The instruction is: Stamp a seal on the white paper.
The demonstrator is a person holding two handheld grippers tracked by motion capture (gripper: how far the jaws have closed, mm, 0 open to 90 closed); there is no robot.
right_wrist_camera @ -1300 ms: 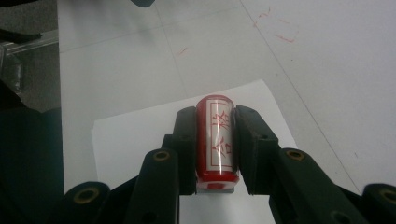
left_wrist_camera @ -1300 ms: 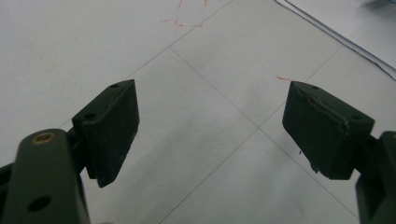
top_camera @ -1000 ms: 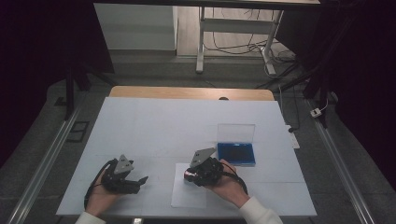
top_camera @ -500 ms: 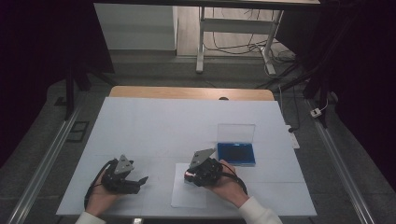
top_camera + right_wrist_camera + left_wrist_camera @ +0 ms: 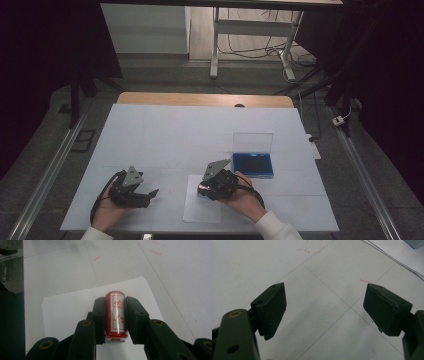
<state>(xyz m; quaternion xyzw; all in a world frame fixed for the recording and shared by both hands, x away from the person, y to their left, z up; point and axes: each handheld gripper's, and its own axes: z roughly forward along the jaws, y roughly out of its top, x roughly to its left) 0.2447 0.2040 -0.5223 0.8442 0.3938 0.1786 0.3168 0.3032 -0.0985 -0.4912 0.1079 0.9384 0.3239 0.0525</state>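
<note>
the right hand-held gripper (image 5: pixel 115 315) clamped a red stamp (image 5: pixel 115 312) over the paper sheet (image 5: pixel 202 205) near the surface's (image 5: pixel 165 135) front edge, left hand-held gripper (image 5: pixel 324 312) hung released beside it, loads of bare white room behind, dark floor around.

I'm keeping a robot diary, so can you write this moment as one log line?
right gripper: shut on red stamp | over paper sheet | left gripper: open | blue box: lid up

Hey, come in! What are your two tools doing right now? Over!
Left tool open, nothing in it. Right tool shut on red stamp, above white paper sheet. Blue ink pad case open beside it. Nothing in the way.
</note>
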